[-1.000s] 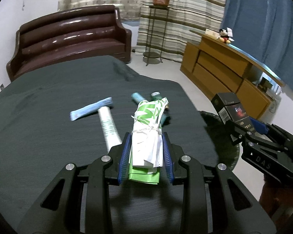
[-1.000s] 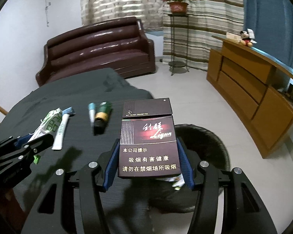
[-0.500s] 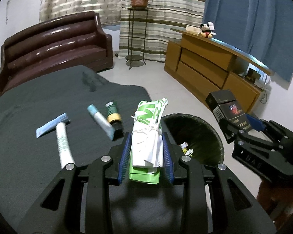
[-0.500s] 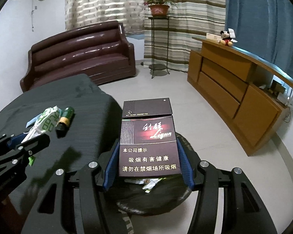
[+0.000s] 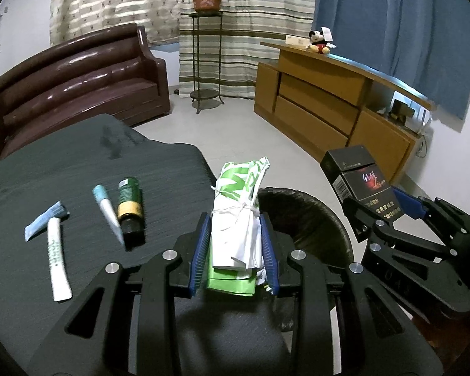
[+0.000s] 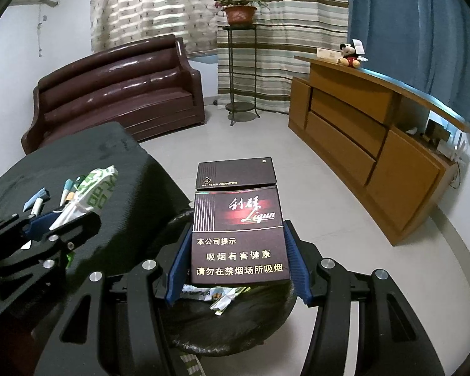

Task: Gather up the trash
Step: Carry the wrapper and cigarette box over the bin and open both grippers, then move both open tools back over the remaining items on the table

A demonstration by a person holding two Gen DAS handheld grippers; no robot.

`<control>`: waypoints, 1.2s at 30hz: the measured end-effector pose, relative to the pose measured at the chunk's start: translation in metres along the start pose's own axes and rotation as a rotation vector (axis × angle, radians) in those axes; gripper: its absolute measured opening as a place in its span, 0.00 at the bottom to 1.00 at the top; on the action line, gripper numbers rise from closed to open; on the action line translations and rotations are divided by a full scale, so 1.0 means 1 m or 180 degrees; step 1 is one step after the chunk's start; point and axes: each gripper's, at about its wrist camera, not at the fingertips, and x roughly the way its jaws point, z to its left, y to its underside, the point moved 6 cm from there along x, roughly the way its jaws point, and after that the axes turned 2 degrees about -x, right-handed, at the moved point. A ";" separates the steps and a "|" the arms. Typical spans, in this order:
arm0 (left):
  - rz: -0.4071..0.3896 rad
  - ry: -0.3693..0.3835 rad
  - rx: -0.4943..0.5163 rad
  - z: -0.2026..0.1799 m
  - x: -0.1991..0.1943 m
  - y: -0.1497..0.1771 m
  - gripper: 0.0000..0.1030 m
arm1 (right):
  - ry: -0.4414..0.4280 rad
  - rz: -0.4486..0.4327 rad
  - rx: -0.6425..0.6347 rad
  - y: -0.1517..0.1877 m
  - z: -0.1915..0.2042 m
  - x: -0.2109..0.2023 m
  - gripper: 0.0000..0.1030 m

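Tied green-and-white wrapper bundle (image 5: 238, 219), clamped in the left gripper (image 5: 235, 250) at the table's (image 5: 78, 163) edge. Cigarette pack (image 6: 238, 228), clamped in the right gripper (image 6: 236, 269) above the black-lined bin (image 6: 235, 329).

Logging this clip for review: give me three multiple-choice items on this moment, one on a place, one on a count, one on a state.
1. Where is the trash bin?
A. on the sofa
B. on the floor beside the dark table
C. on the wooden cabinet

2. How many loose items lie on the table?
A. one
B. six
C. three

3. What is the right claw doing?
A. hanging open and empty
B. clamped on a cigarette pack
C. gripping a plant pot

Answers: 1 B, its dark rim sits below the table edge. 2 C, two tubes and a green bottle. 3 B, blue pads press both sides of the pack.
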 end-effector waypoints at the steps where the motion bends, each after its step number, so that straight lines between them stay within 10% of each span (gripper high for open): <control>1: 0.0006 -0.0001 0.0006 -0.002 0.003 -0.001 0.30 | 0.0003 0.0003 0.0008 0.000 -0.002 0.001 0.53; 36: 0.0098 -0.0208 -0.0104 0.021 0.010 -0.006 0.55 | 0.0013 0.0065 0.0198 -0.003 -0.016 0.015 0.60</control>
